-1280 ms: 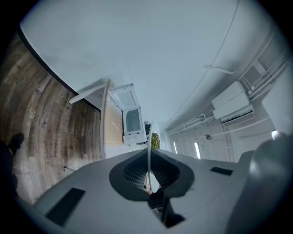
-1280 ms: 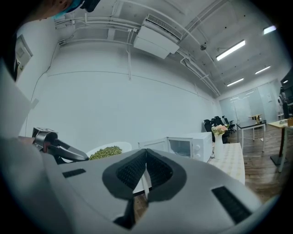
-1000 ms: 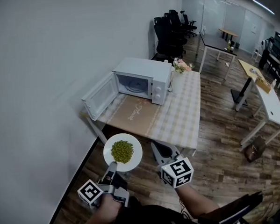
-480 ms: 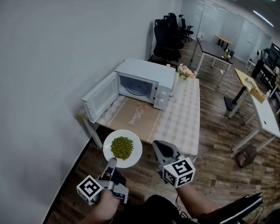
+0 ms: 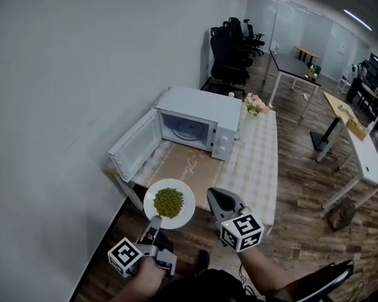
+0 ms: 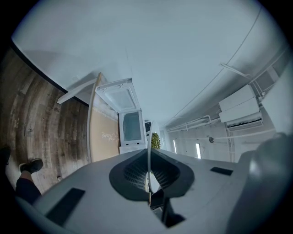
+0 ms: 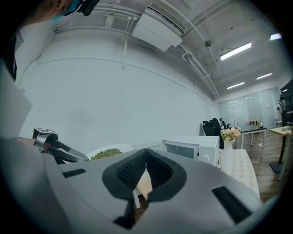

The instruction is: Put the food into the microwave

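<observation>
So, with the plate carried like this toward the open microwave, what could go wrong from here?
The left gripper pinches the plate only at its near rim, so it could sag or slip, and the loose green food could roll off. The door of the microwave juts out on the plate's side; the plate might clip it going in.

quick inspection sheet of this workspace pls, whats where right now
surface: table with a checked cloth and a brown mat
job's things: microwave on the table, door open; plate of green food held short of it
clutter: vase of flowers beside the microwave
grippers: left tool shut on the plate rim; right tool shut, empty
cables: nothing seen
surroundings: white wall, wood floor, office chairs, desks
</observation>
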Demonstrator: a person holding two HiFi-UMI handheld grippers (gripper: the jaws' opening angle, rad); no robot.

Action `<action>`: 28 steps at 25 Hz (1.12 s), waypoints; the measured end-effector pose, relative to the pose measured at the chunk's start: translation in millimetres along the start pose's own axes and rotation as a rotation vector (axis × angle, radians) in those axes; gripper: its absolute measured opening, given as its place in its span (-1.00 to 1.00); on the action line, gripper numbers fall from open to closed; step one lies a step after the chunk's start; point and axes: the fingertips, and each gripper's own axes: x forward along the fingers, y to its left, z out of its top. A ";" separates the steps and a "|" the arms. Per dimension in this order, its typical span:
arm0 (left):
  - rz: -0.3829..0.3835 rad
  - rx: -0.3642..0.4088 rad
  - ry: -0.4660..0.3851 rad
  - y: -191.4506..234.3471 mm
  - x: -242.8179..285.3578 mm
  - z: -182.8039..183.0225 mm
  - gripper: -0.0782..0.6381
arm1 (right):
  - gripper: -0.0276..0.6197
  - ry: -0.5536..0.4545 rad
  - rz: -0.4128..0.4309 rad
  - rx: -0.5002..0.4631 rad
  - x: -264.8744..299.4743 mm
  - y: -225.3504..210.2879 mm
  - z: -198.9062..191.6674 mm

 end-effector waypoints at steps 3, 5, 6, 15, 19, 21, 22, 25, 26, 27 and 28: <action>0.007 0.007 -0.012 -4.4 26.7 8.3 -0.73 | -0.89 -0.010 0.009 0.005 18.0 -19.5 8.3; 0.017 0.019 -0.019 -2.2 45.6 12.4 -0.73 | -0.89 -0.010 0.009 0.004 30.2 -34.2 9.5; 0.026 0.034 -0.023 -0.4 55.5 14.8 -0.73 | -0.89 -0.011 0.006 0.003 36.3 -42.4 10.2; 0.070 0.044 -0.040 10.6 135.8 16.3 -0.73 | -0.89 -0.018 0.027 -0.017 70.9 -100.4 13.0; 0.089 0.073 -0.069 16.6 166.9 18.3 -0.73 | -0.89 -0.023 0.045 -0.025 81.5 -120.7 8.5; 0.103 0.071 -0.074 21.9 180.0 18.0 -0.73 | -0.89 -0.026 0.050 -0.011 84.7 -131.2 6.8; 0.107 0.072 -0.075 23.6 185.5 17.1 -0.73 | -0.89 -0.029 0.055 -0.010 84.4 -135.7 6.9; 0.104 0.055 -0.082 22.2 201.7 14.0 -0.73 | -0.89 -0.039 0.064 -0.025 82.9 -149.4 9.1; 0.104 0.054 -0.083 21.5 206.8 13.4 -0.73 | -0.89 -0.041 0.065 -0.027 83.3 -153.9 9.3; 0.107 0.057 -0.082 21.8 211.8 13.4 -0.73 | -0.89 -0.041 0.066 -0.025 84.3 -157.9 8.8; 0.112 0.062 -0.080 23.1 216.7 14.2 -0.73 | -0.89 -0.041 0.068 -0.020 85.5 -161.0 7.9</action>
